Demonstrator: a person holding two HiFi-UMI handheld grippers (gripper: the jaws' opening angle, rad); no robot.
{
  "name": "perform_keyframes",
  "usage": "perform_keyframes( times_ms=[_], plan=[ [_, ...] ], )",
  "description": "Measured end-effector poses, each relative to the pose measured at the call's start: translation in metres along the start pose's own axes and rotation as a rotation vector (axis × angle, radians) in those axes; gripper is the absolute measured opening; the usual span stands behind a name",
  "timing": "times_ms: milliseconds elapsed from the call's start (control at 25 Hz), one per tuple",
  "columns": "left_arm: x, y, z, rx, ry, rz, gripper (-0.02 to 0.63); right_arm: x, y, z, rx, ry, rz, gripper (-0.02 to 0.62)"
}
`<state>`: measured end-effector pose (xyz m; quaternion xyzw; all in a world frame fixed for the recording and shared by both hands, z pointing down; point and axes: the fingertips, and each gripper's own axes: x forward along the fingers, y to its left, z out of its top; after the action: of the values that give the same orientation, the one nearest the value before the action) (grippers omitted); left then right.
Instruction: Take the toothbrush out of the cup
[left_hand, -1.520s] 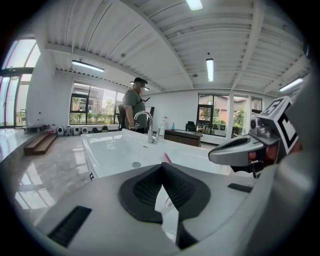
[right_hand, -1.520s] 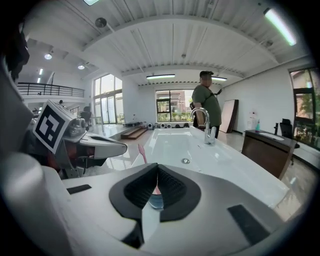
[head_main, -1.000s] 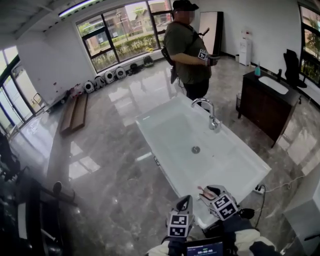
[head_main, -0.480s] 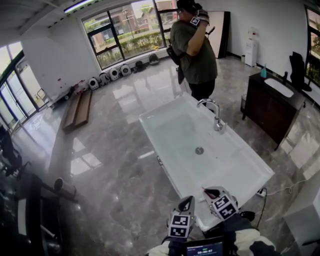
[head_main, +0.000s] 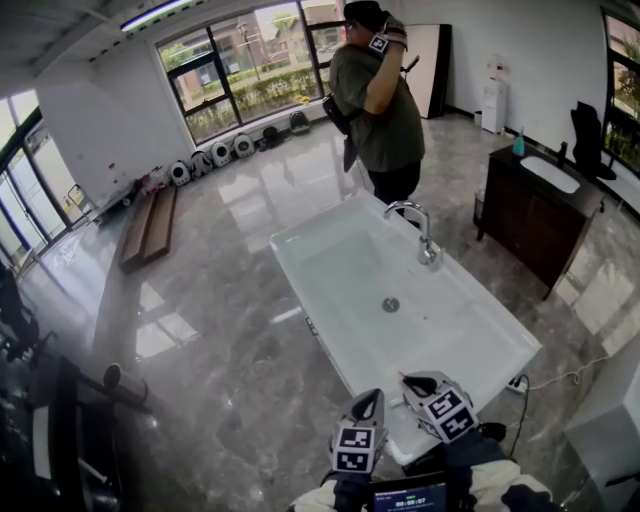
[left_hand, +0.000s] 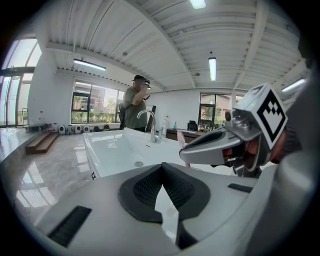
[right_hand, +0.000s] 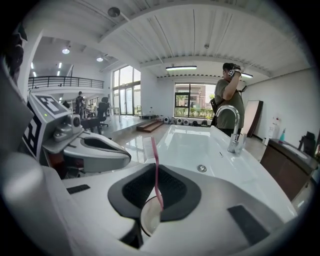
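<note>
Head view: left hand-held gripper and right hand-held gripper sit side by side at the near corner of the white basin. What they work on is too small to tell here.

Left gripper view: own pads meet at the tips, nothing seen between them, so it is empty and idle. The right one crosses in front. A pink toothbrush shows at its tip, upright.

Right gripper view: jaws narrow and closing, pads pinching the pink handle about midway up. The head end stands above the pads, slightly tilted. The white cup shows as a round rim directly below the gap. The handle's lower end overlaps that rim, so I cannot tell for sure whether it is inside the mouth or just over it.

Progress, as judged: grasp made, extraction begun at most. Left to do: lift until the lower end clears the rim, then carry it away from the cup. The cup is unsupported by the other gripper and may tip if the handle drags.
</note>
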<state>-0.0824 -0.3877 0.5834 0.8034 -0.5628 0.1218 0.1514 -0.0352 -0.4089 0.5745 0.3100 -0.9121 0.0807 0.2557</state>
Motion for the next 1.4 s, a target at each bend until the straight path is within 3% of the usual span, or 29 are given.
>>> perform_keyframes(
  times_ms=[280,560,840,1200,1400],
  plan=[
    [0.017,-0.011,0.026,0.006,-0.048,-0.023,0.001,-0.043,-0.024,0.038,0.028,-0.113,-0.053,0.025],
    [0.026,-0.028,0.037,0.007,-0.065,-0.059,0.0,-0.078,-0.047,0.036,0.072,-0.17,-0.125,0.025],
    [0.025,-0.041,0.034,0.034,-0.051,-0.087,0.0,-0.076,-0.069,-0.015,0.167,-0.069,-0.191,0.025],
    [0.02,-0.046,0.028,0.037,-0.032,-0.116,0.0,-0.032,-0.077,-0.07,0.252,0.096,-0.174,0.025],
    [0.022,-0.038,0.025,0.018,-0.022,-0.096,0.0,-0.007,-0.085,-0.093,0.244,0.179,-0.19,0.025]
  ],
)
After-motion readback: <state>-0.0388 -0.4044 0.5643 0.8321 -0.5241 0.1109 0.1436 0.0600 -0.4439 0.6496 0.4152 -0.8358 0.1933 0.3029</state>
